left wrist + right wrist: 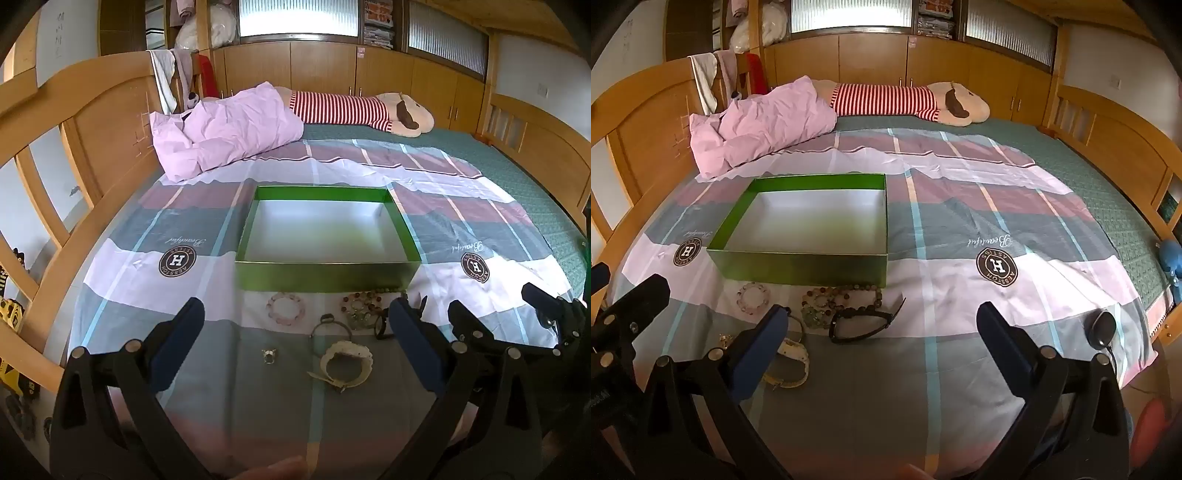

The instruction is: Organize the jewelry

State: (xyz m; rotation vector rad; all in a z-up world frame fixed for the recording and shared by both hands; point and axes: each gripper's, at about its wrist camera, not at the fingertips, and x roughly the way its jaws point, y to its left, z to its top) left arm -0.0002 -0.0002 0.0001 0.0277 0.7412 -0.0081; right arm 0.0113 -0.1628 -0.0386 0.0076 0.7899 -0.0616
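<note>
An open green box [327, 275] with a pale, bare inside stands on the bed; it also shows in the right wrist view [798, 268]. In front of it lie a pink bead bracelet [286, 304], mixed bead strands [364, 301], a thin dark bangle [330, 326], a small ring [269, 356], a cream watch-like band [345, 363] and a black band [862, 323]. My left gripper [295, 314] is open and empty, low over the jewelry. My right gripper [882, 317] is open and empty, to the right of the pile; its fingers [465, 317] show in the left wrist view.
A checked sheet [960, 229] covers the bed. A pink crumpled quilt [225, 129] and a striped plush toy [351, 109] lie at the far end. Wooden bed rails [74, 155] run along both sides. A black puck with a cable [1102, 328] lies at the right.
</note>
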